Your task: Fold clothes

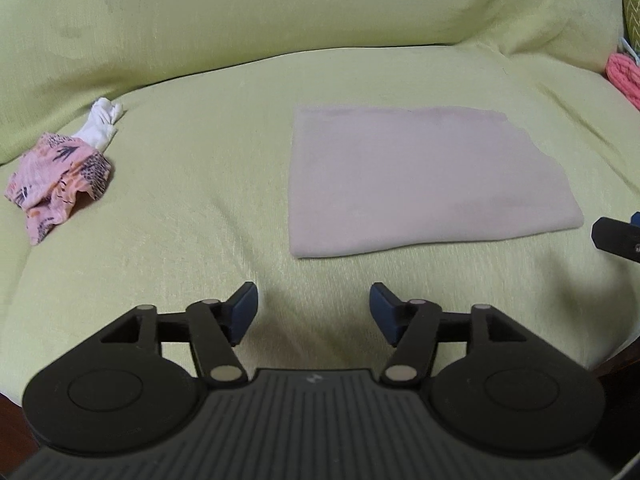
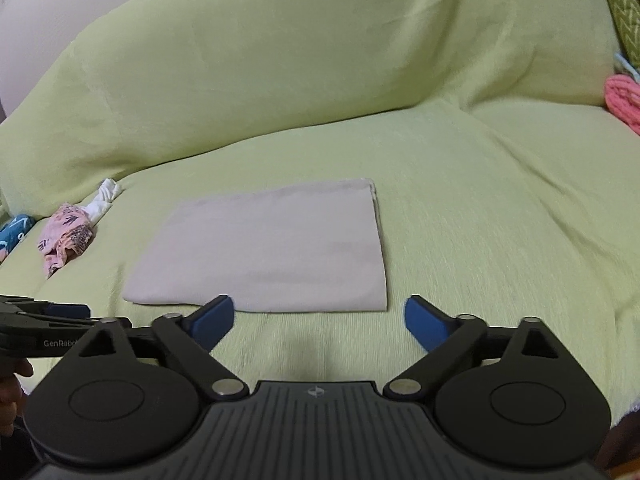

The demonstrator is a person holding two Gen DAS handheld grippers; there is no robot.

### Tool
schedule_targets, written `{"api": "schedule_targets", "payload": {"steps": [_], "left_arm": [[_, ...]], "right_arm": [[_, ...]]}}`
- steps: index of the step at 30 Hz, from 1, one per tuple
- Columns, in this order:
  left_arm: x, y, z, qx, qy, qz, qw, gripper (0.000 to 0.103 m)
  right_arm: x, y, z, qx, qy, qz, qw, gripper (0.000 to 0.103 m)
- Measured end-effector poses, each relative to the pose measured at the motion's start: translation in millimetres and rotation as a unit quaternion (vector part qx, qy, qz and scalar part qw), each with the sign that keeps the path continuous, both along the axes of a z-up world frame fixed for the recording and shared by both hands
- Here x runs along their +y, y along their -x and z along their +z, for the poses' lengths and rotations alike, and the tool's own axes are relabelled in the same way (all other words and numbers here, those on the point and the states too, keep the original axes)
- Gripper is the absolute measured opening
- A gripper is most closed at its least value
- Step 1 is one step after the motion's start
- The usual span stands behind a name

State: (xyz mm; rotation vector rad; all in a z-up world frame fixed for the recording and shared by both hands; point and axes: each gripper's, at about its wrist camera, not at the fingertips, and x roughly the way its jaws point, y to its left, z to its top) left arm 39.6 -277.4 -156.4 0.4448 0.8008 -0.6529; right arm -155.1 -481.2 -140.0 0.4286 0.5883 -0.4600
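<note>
A pale pinkish-grey cloth [image 1: 424, 180] lies folded into a flat rectangle on the light green sofa seat [image 1: 192, 200]. My left gripper [image 1: 314, 308] hovers just in front of its near left corner, open, with nothing between its blue pads. In the right wrist view the same folded cloth [image 2: 272, 248] lies ahead. My right gripper [image 2: 320, 320] stands wide open at the cloth's near edge, holding nothing. The left gripper's tip [image 2: 60, 312] shows at the left edge of that view. The right gripper's tip [image 1: 616, 238] pokes in at the right edge of the left wrist view.
A crumpled pink patterned garment [image 1: 56, 180] with a white piece [image 1: 102, 122] lies on the seat's left. A coral knitted item [image 1: 624, 76] sits at the far right, beside a green patterned cushion [image 2: 620, 8]. A blue patterned fabric [image 2: 14, 230] peeks in at the far left. The sofa backrest [image 2: 280, 80] rises behind.
</note>
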Motion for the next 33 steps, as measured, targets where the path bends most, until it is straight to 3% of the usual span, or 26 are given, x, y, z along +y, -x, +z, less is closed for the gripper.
{"api": "schedule_targets", "payload": {"steps": [10, 21, 24, 26, 29, 33], "left_arm": [[-10.1, 17.3, -5.5, -0.001, -0.014, -0.016, 0.9998, 0.079], [-11.6, 24.5, -5.7, 0.012, -0.010, -0.005, 0.9999, 0.087], [-10.6, 25.0, 0.2, -0.006, -0.001, -0.004, 1.0000, 0.102], [-9.4, 23.0, -3.3, -0.027, 0.008, 0.004, 0.9996, 0.102], [-14.6, 12.2, -16.4, 0.015, -0.012, 0.007, 0.9998, 0.102], [-12.5, 15.2, -14.6, 0.002, -0.004, -0.006, 1.0000, 0.102]], "right_arm": [[10.4, 11.1, 1.8, 0.006, 0.028, -0.015, 0.999, 0.101], [11.7, 7.2, 2.0, 0.018, 0.042, -0.022, 0.999, 0.101], [8.8, 4.0, 1.5, 0.019, 0.044, -0.031, 0.998, 0.102], [6.7, 1.9, -0.1, 0.017, 0.038, -0.037, 0.998, 0.102], [7.5, -2.8, -5.7, 0.024, 0.036, -0.029, 0.999, 0.102], [6.0, -8.3, -12.8, 0.038, 0.039, -0.026, 0.998, 0.102]]}}
